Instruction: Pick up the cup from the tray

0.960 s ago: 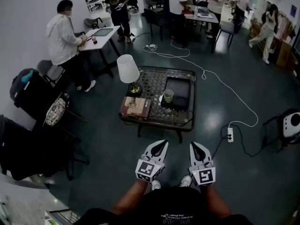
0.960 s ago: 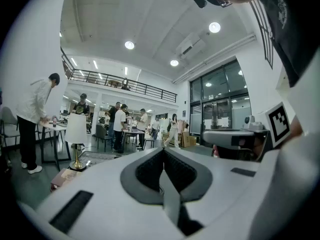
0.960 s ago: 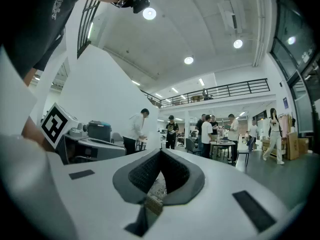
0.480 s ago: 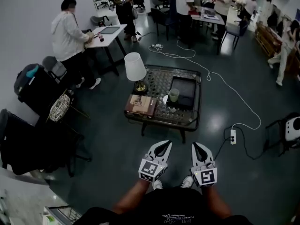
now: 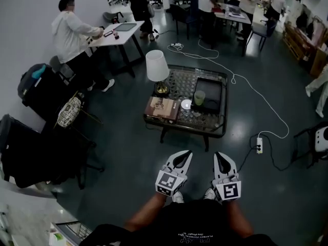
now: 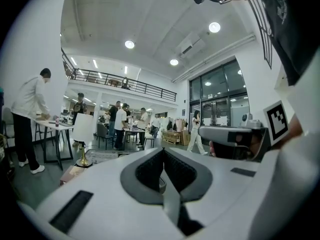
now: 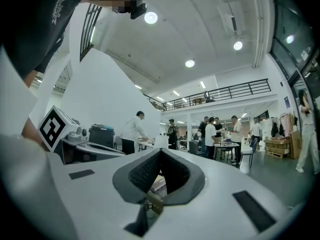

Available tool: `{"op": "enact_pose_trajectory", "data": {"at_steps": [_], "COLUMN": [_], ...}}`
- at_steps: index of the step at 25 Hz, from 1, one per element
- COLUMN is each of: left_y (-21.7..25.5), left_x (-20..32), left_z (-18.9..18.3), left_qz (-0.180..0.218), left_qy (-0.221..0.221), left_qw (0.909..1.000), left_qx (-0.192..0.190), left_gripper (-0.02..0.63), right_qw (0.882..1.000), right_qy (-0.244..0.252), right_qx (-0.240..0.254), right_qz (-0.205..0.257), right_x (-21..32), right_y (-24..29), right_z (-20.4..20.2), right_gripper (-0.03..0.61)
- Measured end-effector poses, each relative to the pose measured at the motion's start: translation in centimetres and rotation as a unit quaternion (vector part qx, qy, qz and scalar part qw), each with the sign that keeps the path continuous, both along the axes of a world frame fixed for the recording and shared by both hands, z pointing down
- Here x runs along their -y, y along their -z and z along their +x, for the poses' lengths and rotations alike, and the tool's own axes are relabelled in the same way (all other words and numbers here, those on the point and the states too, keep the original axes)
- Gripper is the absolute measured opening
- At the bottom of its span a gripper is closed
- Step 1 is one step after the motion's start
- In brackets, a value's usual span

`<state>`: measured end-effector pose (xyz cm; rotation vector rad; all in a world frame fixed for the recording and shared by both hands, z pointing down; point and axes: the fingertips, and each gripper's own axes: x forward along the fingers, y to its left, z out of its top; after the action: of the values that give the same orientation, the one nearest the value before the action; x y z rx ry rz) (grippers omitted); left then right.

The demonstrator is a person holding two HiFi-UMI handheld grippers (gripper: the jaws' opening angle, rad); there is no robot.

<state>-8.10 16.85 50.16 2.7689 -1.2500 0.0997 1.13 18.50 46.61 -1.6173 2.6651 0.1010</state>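
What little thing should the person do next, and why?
Probably step toward the table: the cup on the tray stands well beyond the left tool and right tool, both shut and empty.

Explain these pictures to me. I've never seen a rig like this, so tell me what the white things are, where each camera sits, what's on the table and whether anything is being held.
There is no robot here. A person holds two white hand-held pincers, the left gripper and the right gripper. The view from above comes from a camera on the person's head. The other two come from cameras riding on each gripper, looking along its own jaws. Both pairs of jaws are shut and hold nothing. Ahead stands a low table with a lamp, a book and a dark tray carrying a pale green cup. Both grippers are well short of the table.
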Motion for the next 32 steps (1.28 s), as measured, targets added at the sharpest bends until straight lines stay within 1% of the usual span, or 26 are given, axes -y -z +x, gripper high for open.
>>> {"op": "enact_pose_trajectory", "data": {"at_steps": [3,6,10,13,16,19,23,32], "left_y": [0.1,0.3,0.2,0.1,0.0,0.1,0.2,-0.2], "left_x": [0.0,0.3,1.0,2.0,3.5,5.4,8.5,14.0], "left_z": [-0.5,-0.9,-0.8,-0.4,0.2,1.0,2.3,4.9], "left_qz": [0.007,0.007,0.002,-0.002,-0.003,-0.003,-0.003,-0.01], "left_qy": [-0.008,-0.011,-0.013,-0.007,-0.002,0.004,0.018,0.034], "left_qw": [0.9999,0.9999,0.9999,0.9999,0.9999,0.9999,0.9997,0.9989], "left_qx": [0.01,0.008,0.012,0.011,0.013,0.015,0.019,0.031], "left_gripper": [0.011,0.011,0.011,0.011,0.011,0.011,0.011,0.011], "right_qw": [1.0,1.0,1.0,1.0,1.0,1.0,1.0,0.998], "right_qy": [-0.01,-0.015,-0.009,0.002,0.001,0.013,0.021,0.048], "right_qx": [0.003,-0.015,0.002,0.009,0.002,0.001,0.015,0.008], "right_qz": [-0.004,-0.021,-0.023,-0.013,-0.018,-0.015,-0.013,-0.028], "right_x": [-0.3,-0.3,0.5,1.7,3.4,5.3,8.2,14.2], "right_y": [-0.2,-0.1,0.3,0.3,0.5,0.5,0.2,-0.1], "right_z": [-0.6,-0.9,-1.0,-0.7,0.0,0.8,2.1,4.3], "right_gripper": [0.008,0.008,0.008,0.008,0.008,0.008,0.008,0.008]}}
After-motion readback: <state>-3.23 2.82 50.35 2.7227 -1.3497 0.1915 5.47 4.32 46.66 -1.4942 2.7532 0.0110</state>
